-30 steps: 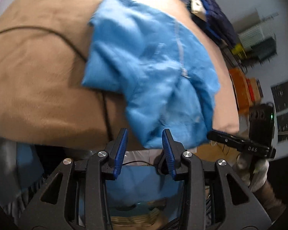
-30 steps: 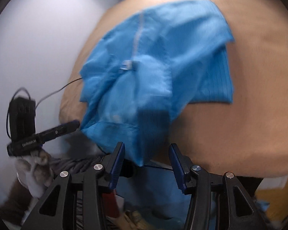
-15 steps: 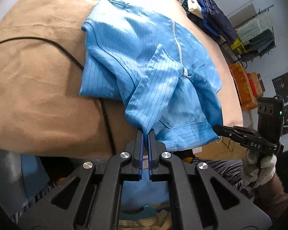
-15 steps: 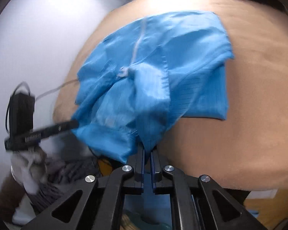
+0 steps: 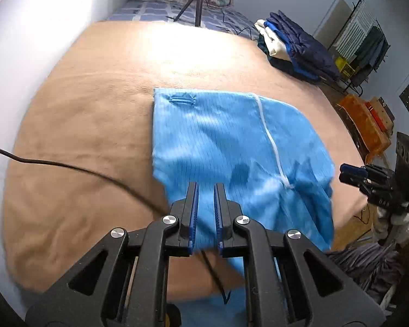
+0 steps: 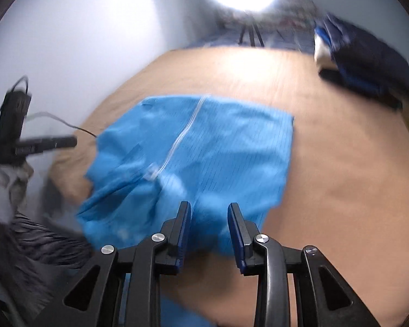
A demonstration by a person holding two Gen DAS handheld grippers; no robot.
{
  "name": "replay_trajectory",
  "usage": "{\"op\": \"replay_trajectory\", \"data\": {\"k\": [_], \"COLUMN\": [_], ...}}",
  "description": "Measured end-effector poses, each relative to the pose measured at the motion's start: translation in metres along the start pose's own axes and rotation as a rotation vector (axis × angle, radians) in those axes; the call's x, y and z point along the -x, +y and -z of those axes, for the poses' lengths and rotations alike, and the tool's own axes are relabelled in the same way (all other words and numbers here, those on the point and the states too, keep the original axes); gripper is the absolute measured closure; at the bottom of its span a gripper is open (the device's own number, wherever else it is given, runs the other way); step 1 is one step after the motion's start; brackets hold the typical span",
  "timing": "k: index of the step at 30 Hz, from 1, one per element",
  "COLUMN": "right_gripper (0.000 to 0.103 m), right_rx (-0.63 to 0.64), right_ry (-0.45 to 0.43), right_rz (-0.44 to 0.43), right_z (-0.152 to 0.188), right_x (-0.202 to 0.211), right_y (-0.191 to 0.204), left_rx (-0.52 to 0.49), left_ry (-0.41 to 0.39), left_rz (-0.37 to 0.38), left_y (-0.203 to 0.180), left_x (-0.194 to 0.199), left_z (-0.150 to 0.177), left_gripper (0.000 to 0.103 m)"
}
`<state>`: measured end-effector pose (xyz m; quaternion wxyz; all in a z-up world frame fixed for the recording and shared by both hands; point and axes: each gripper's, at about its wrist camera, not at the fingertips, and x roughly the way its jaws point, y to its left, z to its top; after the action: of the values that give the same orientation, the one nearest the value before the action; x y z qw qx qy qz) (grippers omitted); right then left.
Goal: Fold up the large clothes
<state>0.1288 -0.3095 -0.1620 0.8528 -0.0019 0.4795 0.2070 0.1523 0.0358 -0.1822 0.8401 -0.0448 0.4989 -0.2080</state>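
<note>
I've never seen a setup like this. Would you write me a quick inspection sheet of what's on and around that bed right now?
Surface: tan blanket-covered bed, softly wrinkled.
Job's things: bright blue pinstriped garment with a white zipper, lying folded on the bed, its near edge hanging over the side.
Clutter: pile of dark navy and white folded clothes at the far right corner.
Grippers: left gripper and right gripper both have their fingers apart, holding nothing, above the garment's near edge.
Cables: black cable across the blanket, running under the garment.
Surroundings: ring light on a tripod, clothes rack, orange crate.
</note>
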Motion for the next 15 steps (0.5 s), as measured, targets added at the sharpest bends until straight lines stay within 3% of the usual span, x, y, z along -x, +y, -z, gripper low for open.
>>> {"op": "replay_trajectory", "data": {"k": [2, 7, 9, 12, 15], "right_gripper": [0.073, 0.077, 0.077, 0.077, 0.074], "right_rx": [0.015, 0.014, 0.011, -0.032, -0.066], "right_ry": [0.009, 0.119, 0.182, 0.182, 0.090], "right_rz": [0.001, 0.075, 0.103, 0.071, 0.026], "right_z": [-0.003, 0.004, 0.012, 0.008, -0.014], "right_x": [-0.011, -0.053, -0.065, -0.055, -0.024], "right_y": [-0.004, -0.025, -0.036, -0.045, -0.051], "left_rx": [-0.029, 0.093, 0.062, 0.050, 0.032], "left_ry": [0.014, 0.171, 0.159, 0.139, 0.067], "left_rz": [-0.045, -0.010, -0.013, -0.005, -0.003], "left_y": [0.002, 0.032, 0.030, 0.029, 0.025], "left_x": [-0.021, -0.071, -0.070, -0.052, -0.023], "left_z": [-0.004, 0.022, 0.028, 0.023, 0.010], "left_gripper": [0.094, 0.094, 0.094, 0.094, 0.094]}}
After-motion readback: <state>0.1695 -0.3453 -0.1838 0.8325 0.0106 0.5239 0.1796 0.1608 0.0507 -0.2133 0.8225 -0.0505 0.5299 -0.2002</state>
